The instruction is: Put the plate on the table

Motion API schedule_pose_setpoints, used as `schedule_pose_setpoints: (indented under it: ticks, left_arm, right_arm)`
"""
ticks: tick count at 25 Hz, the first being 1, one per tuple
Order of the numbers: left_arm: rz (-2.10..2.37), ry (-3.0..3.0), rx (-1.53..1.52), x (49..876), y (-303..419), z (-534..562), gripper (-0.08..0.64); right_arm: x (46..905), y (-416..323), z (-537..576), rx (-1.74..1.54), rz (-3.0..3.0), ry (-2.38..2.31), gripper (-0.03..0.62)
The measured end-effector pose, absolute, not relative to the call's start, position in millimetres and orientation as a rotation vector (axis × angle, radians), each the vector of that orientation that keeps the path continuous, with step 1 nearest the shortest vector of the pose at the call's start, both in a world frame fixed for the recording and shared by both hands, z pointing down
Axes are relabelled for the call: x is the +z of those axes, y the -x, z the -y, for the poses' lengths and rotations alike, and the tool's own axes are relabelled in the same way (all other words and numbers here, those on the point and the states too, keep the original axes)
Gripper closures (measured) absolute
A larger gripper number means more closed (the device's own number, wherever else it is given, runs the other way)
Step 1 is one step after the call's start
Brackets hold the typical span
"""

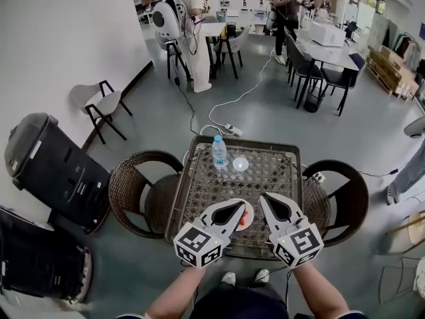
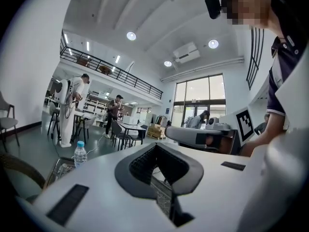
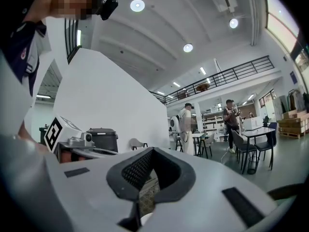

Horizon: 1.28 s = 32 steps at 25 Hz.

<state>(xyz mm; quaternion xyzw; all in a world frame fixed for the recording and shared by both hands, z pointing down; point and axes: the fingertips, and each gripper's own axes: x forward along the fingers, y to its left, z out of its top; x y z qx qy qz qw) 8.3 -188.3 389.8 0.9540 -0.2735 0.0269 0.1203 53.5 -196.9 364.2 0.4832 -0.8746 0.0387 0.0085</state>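
Observation:
My left gripper and right gripper hover side by side over the near part of the wicker table, both shut with nothing visible between the jaws. Under the left gripper's tip a small red-and-white round thing peeks out, possibly the plate; most of it is hidden. In the left gripper view the shut jaws point across the table toward the right gripper. The right gripper view shows its shut jaws with a white sliver below them.
A water bottle and a small clear cup stand at the table's far side. Wicker chairs flank it left and right. Black cases lie at the left. People stand among tables farther back.

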Motion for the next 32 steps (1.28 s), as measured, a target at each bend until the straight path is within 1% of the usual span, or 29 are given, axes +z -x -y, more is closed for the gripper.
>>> schedule_pose_setpoints:
  ticks: [8,32]
  left_arm:
    - [0.763,-2.822,0.072,377,-18,180,0.554]
    - [0.733,-2.840,0.099,376,-34,182,0.554]
  right_arm:
    - [353,-52,186,0.090,2.767,-1.480,0.588]
    - [354,-74,187,0.175,2.772,-1.517,0.588]
